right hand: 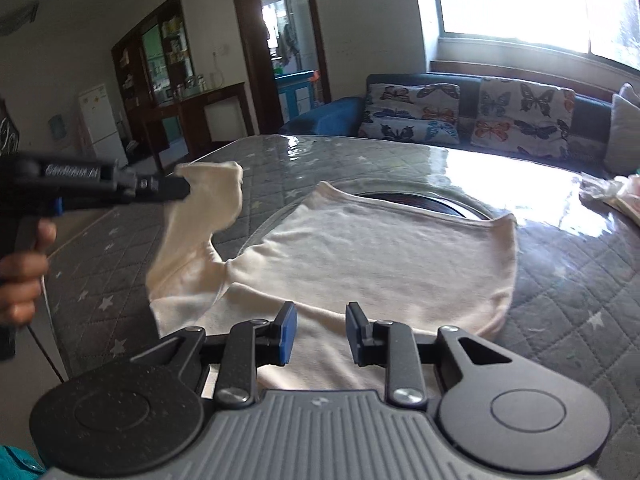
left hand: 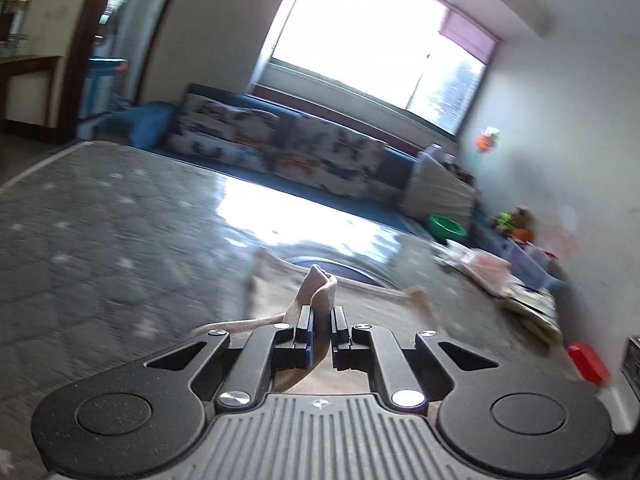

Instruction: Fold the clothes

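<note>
On the table [right hand: 560, 300], the shirt [right hand: 360, 256] lies ahead of the empty, part-open right gripper [right hand: 321, 330]; the left gripper [right hand: 182, 188] pinches its raised left sleeve [right hand: 208, 204].

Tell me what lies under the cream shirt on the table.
Under the cream shirt lies the grey quilted star-print cover; a dark round rim peeks out past the neckline. The rest of that round thing is hidden by fabric.

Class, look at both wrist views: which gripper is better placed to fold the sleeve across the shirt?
Left. The left gripper is shut on the sleeve, lifted beside the shirt. The right gripper holds nothing, jaws apart.
</note>
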